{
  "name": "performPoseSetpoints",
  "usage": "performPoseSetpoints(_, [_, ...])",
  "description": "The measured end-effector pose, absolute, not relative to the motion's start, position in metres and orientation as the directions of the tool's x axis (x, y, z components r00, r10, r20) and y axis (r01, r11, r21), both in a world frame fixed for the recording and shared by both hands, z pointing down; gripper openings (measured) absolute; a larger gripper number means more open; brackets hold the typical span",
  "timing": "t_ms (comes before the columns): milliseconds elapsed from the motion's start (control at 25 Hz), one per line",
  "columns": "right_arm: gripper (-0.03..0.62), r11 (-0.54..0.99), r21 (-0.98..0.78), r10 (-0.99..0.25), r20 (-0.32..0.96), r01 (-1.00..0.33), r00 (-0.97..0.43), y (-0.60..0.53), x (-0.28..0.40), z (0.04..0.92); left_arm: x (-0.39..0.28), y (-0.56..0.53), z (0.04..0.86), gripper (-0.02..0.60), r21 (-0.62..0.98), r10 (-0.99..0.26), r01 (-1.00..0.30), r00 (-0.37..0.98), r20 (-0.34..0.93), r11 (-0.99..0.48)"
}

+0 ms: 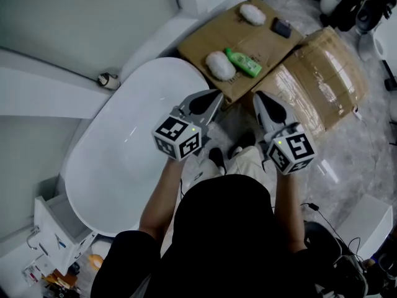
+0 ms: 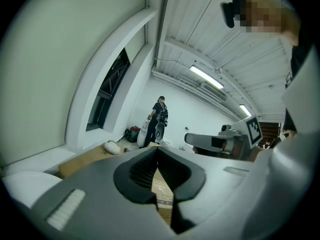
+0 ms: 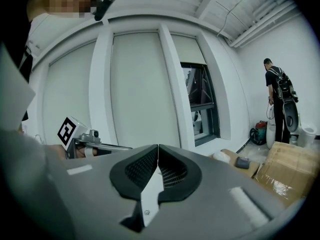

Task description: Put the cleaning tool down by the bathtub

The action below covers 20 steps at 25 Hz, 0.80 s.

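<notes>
The white bathtub [image 1: 124, 160] fills the left of the head view. Beside its far end lies flattened cardboard [image 1: 205, 39] with two white fluffy cleaning pads [image 1: 220, 65] [image 1: 252, 13], a green bottle [image 1: 243, 61] and a small dark object [image 1: 281, 27]. My left gripper [image 1: 217, 95] and right gripper [image 1: 258, 97] are held side by side in the air, short of the cardboard. Both are shut with nothing between the pads. In the left gripper view the jaws [image 2: 157, 149] meet, with one pad [image 2: 113, 147] on the floor beyond. In the right gripper view the jaws [image 3: 158, 146] also meet.
A taped cardboard box [image 1: 322, 79] stands right of the flat cardboard. A small fixture [image 1: 108, 79] sits on the ledge by the tub. A white box [image 1: 366, 222] and cables lie at lower right. A person [image 3: 277, 99] stands far off by the wall.
</notes>
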State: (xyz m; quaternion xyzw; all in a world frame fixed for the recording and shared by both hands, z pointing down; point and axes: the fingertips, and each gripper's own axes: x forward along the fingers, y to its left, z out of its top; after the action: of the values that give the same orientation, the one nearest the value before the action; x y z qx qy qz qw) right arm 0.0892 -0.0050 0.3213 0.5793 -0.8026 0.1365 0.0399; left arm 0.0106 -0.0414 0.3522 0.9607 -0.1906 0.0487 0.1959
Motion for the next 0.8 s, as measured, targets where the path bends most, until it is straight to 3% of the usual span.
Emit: performPoseSetpoints(800, [0.008, 0.307, -0.074, -0.941, 0.125, -0.949, -0.314, 0.013, 0.08, 0.263, 0.003, -0.036, 0.282, -0.005, 0.213, -0.422, -0.439, 0.898, 0.122, -0.873])
